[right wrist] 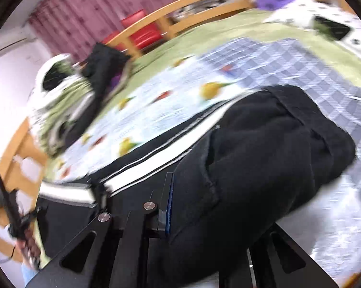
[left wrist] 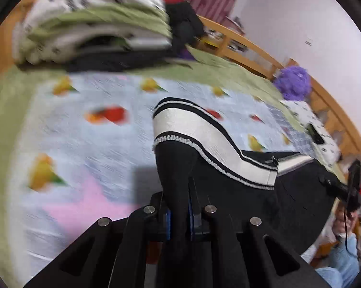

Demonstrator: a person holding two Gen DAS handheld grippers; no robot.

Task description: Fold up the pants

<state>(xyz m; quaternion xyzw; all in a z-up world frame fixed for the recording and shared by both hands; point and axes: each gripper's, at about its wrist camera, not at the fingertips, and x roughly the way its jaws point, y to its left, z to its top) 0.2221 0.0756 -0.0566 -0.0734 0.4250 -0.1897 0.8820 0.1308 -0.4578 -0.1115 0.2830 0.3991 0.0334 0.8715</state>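
left tool [left wrist: 178, 206] grips pants [left wrist: 204, 139] | right tool [right wrist: 180, 206] grips pants | bedding stack [left wrist: 96, 24] beyond

One pants [left wrist: 228, 163], two grippers, one purple plush toy [left wrist: 293, 82].

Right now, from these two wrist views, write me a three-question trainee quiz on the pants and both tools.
1. True or false: the left tool is shut on the black pants.
2. Multiple choice: the wide side stripe on the pants is A) red, B) white, C) green.
3. Fill in: the fuzzy toy at the far side of the bed is ______ in colour.

Key
1. True. Black cloth runs into the closed jaws of the left tool; the right tool likewise has the pants pinched against its blue pad.
2. B, white with black edging.
3. Purple.
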